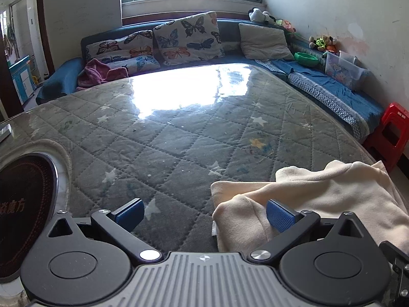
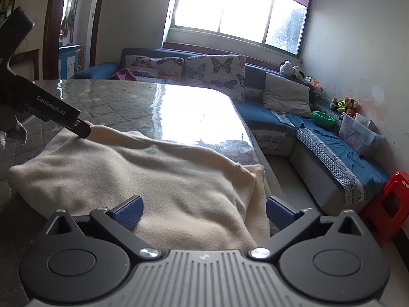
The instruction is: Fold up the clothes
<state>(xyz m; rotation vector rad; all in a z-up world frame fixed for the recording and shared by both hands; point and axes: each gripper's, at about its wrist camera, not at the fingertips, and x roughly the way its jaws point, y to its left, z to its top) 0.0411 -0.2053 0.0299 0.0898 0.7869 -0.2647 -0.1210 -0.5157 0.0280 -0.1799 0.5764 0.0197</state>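
A cream fleece garment (image 1: 319,199) lies folded in layers on the quilted grey table (image 1: 179,133), at its right front part. My left gripper (image 1: 204,216) is open, low over the table at the garment's left edge; its right blue pad (image 1: 280,215) rests against the cloth. My right gripper (image 2: 204,212) is open and hovers over the garment (image 2: 143,176) near its right front edge, with cloth between the pads. The left gripper's body (image 2: 51,107) shows at the garment's far left corner.
A dark round induction plate (image 1: 23,204) is set in the table at left. A blue corner sofa (image 1: 332,87) with butterfly cushions (image 1: 186,38) wraps the far and right sides. A red stool (image 2: 386,204) stands right. A clear box (image 1: 345,70) sits on the sofa.
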